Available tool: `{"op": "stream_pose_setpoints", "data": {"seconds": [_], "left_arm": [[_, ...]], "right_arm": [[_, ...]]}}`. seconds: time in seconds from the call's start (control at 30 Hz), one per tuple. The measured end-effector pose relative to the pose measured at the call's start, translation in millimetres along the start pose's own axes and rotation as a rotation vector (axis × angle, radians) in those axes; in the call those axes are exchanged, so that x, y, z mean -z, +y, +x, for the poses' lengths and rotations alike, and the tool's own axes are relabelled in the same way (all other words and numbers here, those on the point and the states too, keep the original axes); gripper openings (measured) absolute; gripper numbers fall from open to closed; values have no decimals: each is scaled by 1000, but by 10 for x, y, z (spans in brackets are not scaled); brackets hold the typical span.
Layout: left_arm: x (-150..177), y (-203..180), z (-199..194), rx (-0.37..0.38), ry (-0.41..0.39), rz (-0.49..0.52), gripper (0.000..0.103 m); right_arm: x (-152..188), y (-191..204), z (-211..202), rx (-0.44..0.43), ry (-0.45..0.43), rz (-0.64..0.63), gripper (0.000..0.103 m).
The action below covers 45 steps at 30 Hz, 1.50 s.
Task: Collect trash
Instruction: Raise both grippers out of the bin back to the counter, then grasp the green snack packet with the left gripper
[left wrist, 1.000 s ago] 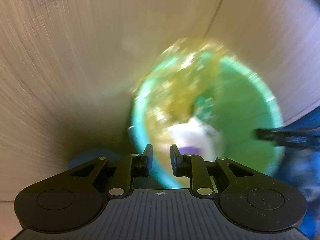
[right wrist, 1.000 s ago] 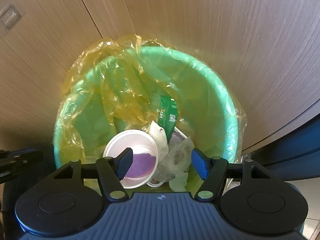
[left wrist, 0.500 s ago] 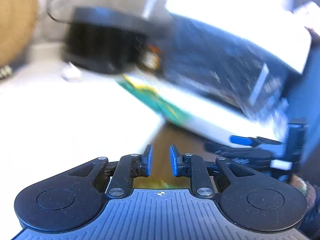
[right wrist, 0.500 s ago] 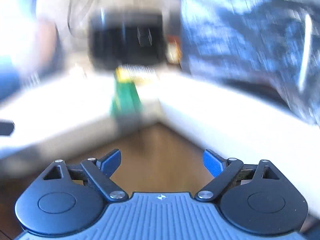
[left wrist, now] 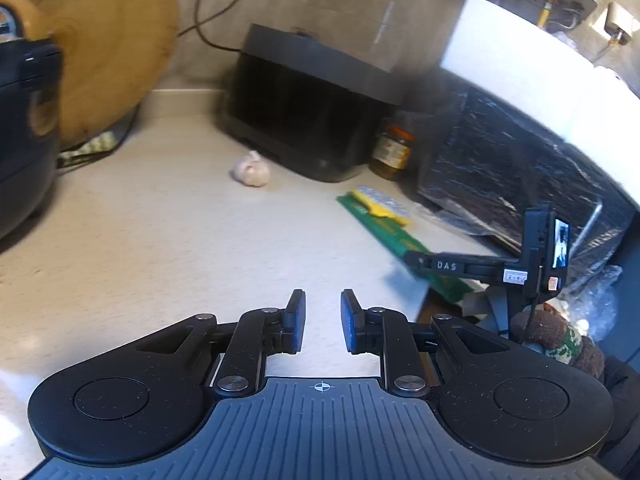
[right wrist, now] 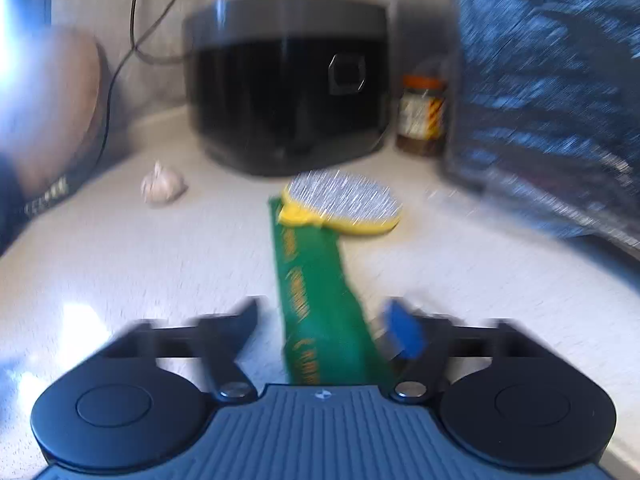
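A long green wrapper [right wrist: 316, 300] lies flat on the pale countertop [right wrist: 120, 264], with a yellow-rimmed foil lid [right wrist: 344, 204] at its far end. My right gripper [right wrist: 326, 320] is open, its fingers on either side of the wrapper's near end; the view is blurred. In the left wrist view the wrapper [left wrist: 396, 236] and lid [left wrist: 382, 204] lie to the right, with the right gripper [left wrist: 416, 258] over the wrapper. My left gripper [left wrist: 322, 320] is empty above the bare counter, its jaws a narrow gap apart.
A black appliance [left wrist: 312, 108] stands at the back, with a garlic bulb [left wrist: 252, 170] in front and a jar [left wrist: 394, 150] beside it. A dark plastic bag [left wrist: 512, 168] fills the right side. A round wooden board [left wrist: 100, 48] leans at the back left.
Both grippers have swung up from the green trash bin to the countertop. The right gripper now straddles the green wrapper; the left has opened slightly.
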<state>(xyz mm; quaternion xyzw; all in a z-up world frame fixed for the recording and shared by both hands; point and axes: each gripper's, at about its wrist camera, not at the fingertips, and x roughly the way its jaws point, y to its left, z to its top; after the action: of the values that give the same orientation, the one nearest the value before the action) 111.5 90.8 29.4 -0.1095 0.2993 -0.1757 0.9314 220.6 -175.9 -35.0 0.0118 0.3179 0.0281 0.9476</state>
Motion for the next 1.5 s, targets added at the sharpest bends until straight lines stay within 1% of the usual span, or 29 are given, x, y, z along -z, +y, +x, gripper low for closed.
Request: {"op": "stream_pose_setpoints", "data": {"seconds": [0.07,0.1,0.23,0.3,0.33,0.37,0.43,0.5,0.6,0.63,0.73,0.77,0.87,1.0,1.07,1.13,1.2,1.27,1.33,1.43,1.5], "left_arm": [[43,116,-37,-17,-7,-22,22],[61,167,-30,-25,-6,-37,22],[46,224,107,-49,18,-67,22],[15,198,180,-44,25,-63,22],[9,185,213,-42,31,-64,22],[3,175,252,-47,41,-68,22],[8,176,326,-69,65,-77,22],[12,200,396,-87,85,-93,22],[-16,262,481,-113,90,-127,22],[-31,276,505,-125,85,-132,22],[-70,237,564,-156,75,-105,22],[-76,207,583,-164,77,-90,22],[-75,105,624,-183,86,-45,22],[-56,24,662,-186,99,-12,22],[-36,-41,689,-188,109,26,22],[-5,-131,721,-197,115,81,23],[24,-210,744,-205,114,132,23],[45,-281,765,-216,114,186,23],[76,-336,799,-233,112,241,24],[124,-383,849,-259,119,302,25],[138,-387,879,-264,119,330,26]], "right_arm": [[46,82,-46,-28,-6,8,37],[64,129,-102,-73,-1,15,37],[143,409,-341,-311,45,10,37],[208,576,-441,-427,71,-19,41],[245,645,-495,-465,76,-33,47],[273,692,-546,-484,73,-46,53],[321,729,-651,-488,49,-61,56],[349,694,-701,-468,29,-62,56],[375,602,-713,-447,22,-48,56],[396,586,-718,-439,23,-44,55],[489,630,-766,-418,-3,-78,39],[531,673,-795,-420,-11,-103,37],[642,790,-875,-458,-13,-155,36],[761,891,-911,-568,34,-149,36],[812,901,-946,-581,23,-157,36],[833,859,-991,-560,0,-159,36],[835,739,-1030,-519,-30,-133,37],[816,570,-1049,-469,-50,-93,45],[800,387,-1034,-402,-63,-42,50],[791,131,-968,-314,-54,24,50],[802,-14,-930,-290,-42,63,51]]}}
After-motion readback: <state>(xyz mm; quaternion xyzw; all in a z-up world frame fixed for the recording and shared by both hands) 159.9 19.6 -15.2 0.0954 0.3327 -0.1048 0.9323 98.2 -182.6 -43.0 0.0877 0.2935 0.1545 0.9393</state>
